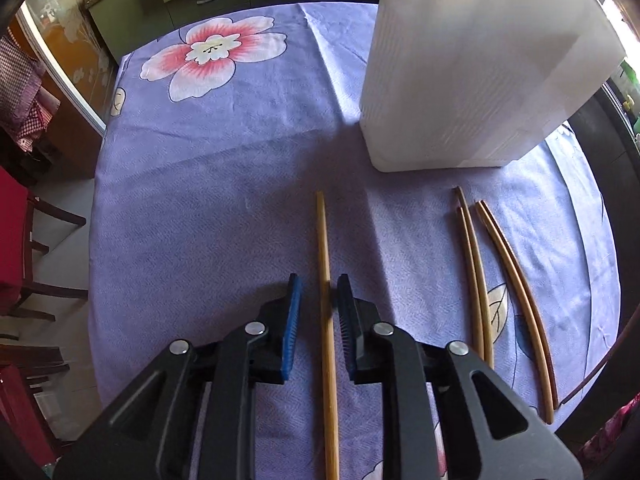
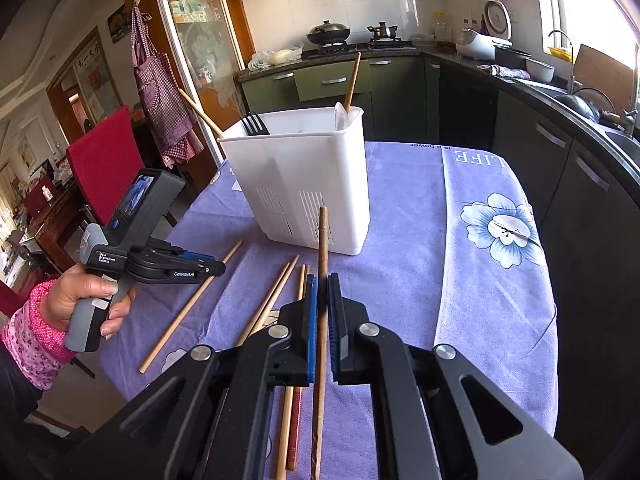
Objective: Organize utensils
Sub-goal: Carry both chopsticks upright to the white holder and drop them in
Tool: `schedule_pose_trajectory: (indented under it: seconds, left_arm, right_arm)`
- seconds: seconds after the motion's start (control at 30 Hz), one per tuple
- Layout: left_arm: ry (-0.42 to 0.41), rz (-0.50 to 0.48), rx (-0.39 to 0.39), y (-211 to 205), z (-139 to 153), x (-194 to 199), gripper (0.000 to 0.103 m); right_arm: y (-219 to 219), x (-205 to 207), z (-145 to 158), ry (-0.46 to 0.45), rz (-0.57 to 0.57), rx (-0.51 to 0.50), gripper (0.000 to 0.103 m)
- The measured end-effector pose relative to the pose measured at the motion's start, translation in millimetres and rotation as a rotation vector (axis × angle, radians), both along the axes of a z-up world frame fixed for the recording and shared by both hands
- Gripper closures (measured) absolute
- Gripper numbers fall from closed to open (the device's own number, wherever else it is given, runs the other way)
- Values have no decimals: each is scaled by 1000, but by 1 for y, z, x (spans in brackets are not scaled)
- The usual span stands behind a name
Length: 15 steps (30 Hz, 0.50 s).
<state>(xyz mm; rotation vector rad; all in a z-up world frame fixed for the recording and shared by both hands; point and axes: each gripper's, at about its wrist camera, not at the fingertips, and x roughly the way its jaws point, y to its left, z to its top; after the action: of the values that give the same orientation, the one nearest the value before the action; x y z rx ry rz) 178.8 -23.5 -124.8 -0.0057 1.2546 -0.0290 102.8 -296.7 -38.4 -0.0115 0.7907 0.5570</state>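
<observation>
While the left gripper [image 1: 316, 280] hangs steeply over a purple flowered tablecloth [image 1: 208, 184], its two blue-padded fingers [image 1: 294, 304] stand narrowly apart on either side of a single pale chopstick [image 1: 323, 240] lying flat on the cloth. That chopstick runs straight away from the camera between the pads; it sits nearer the right-hand pad, and whether it touches that pad cannot be told. The left-hand pad is clearly off it.

To the right on the cloth lie four more chopsticks in two close pairs: a lighter pair [image 1: 476, 280] and, beyond it, a darker-edged pair [image 1: 520, 300], both roughly parallel to the single one and well apart from the fingers. A tall white plastic utensil holder [image 1: 460, 64] stands on the cloth past their far tips.

From the right wrist view, the right gripper [image 2: 322, 280] is clamped on a dark brown chopstick [image 2: 322, 240], which rises between the pads and points toward the holder [image 2: 304, 176]. The holder has a black fork [image 2: 254, 123], a white spoon [image 2: 342, 116] and two chopsticks sticking out of its top. At left, a hand [image 2: 80, 300] in a pink floral sleeve [image 2: 32, 340] grips the handle of the left gripper [image 2: 216, 269] above the pale chopstick [image 2: 192, 304] on the cloth.
</observation>
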Motion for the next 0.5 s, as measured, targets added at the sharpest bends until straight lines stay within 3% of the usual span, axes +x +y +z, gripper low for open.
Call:
schedule_pose_trajectory:
  seconds: [0.07,0.23,0.5]
  left_arm:
    - [0,-16,18,-4,0,0,96]
    - [-16,-40,13,-8,8,-8,98]
    - [-221,-67,-24,-3,79,-47,98]
  right_arm:
    - [1,-1,-1,1,1,4,97]
    - [-2,-3,7,-18,-3,22,97]
    - [-9,-14,22,-57,-7,49,97]
